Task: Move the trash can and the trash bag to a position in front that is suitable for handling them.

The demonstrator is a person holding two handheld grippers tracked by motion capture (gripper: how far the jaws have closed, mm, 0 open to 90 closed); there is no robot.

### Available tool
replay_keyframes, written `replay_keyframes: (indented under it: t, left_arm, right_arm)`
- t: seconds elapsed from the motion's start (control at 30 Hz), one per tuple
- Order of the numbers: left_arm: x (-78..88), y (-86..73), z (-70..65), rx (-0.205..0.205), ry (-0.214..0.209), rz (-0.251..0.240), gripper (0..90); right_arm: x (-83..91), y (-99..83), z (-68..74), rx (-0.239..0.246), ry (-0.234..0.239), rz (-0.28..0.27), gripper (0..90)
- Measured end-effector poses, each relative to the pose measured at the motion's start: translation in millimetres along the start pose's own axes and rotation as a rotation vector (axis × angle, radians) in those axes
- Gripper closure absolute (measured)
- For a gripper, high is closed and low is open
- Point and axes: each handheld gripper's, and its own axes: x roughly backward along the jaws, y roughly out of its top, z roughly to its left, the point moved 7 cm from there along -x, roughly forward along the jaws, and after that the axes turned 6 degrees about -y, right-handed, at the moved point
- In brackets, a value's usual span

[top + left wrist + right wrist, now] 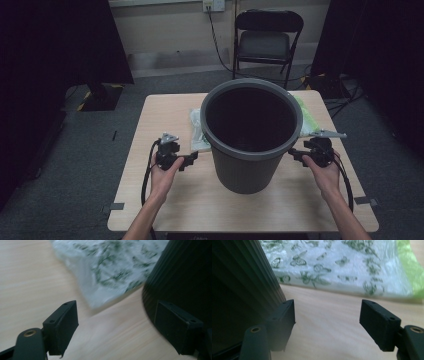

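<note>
So the big dark ribbed bin [251, 136] sits dead centre of the frame on the desk [165, 200], with a butterfly-print plastic bag [197, 131] lying behind it toward the top. Left hand-held gripper [192, 159] is at the bin's left, right hand-held gripper [292, 154] at its right, both released, nothing between the jaws.

Two bare forearms reach in from below, each hand gripping a claw. The left claw [192, 159] and right claw [292, 154] point inward toward each other, jaws spread wide, nothing between them.
</note>
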Motion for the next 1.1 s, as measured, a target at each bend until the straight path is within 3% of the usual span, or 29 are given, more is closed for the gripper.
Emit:
replay_keyframes:
  t: [0.07, 0.13, 0.2, 0.27, 0.33, 0.37, 0.43, 0.5, 0.63, 0.7, 1.0, 1.1]
  left_arm:
    - [-4.5, 14.2, -7.0, -0.038, -0.023, -0.011, 18.4]
    - [-7.5, 26.8, -9.7, -0.07, 0.005, -0.043, 18.4]
    - [-9.8, 36.2, -11.8, -0.064, -0.013, -0.094, 18.4]
    - [-15.2, 40.4, -13.4, -0.064, -0.038, -0.094, 18.4]
    - [-19.1, 41.4, -14.9, -0.064, -0.03, -0.095, 18.4]
    - [-22.1, 42.2, -18.9, -0.061, -0.055, -0.098, 18.4]
    - [-24.0, 42.3, -21.1, -0.082, -0.048, -0.095, 22.7]
    - [-23.7, 42.3, -21.8, -0.094, -0.045, -0.099, 26.6]
    - [-20.3, 40.4, -23.7, -0.089, -0.083, -0.114, 31.1]
    - [-15.9, 37.5, -23.2, -0.101, -0.083, -0.111, 32.3]
    - [4.6, 21.3, -9.9, -0.073, -0.12, -0.091, 27.5]
    - [5.9, 7.9, 1.8, -0.071, -0.131, -0.049, 24.7]
  right_arm:
    - [-1.6, 9.2, 3.6, 0.013, 0.012, -0.012, 28.2]
    - [-3.4, 18.5, 5.8, 0.025, 0.017, -0.024, 28.2]
    - [-4.0, 26.4, 6.3, 0.013, 0.026, -0.039, 27.7]
    - [-3.8, 34.6, 7.5, 0.004, 0.037, -0.062, 27.5]
    - [-4.4, 37.4, 11.3, 0.017, 0.052, -0.057, 27.5]
    - [-5.0, 38.6, 14.9, 0.027, 0.055, -0.054, 27.5]
    - [-4.5, 40.7, 22.5, 0.038, 0.078, -0.062, 30.2]
    - [-1.9, 41.7, 27.5, 0.056, 0.083, -0.076, 38.3]
    - [1.3, 39.8, 31.4, 0.046, 0.08, -0.094, 44.0]
    - [2.0, 38.3, 34.1, 0.04, 0.1, -0.095, 44.0]
    - [-0.7, 38.6, 56.1, 0.055, 0.162, -0.071, 42.2]
    - [-1.0, 38.1, 65.1, 0.066, 0.189, -0.064, 39.7]
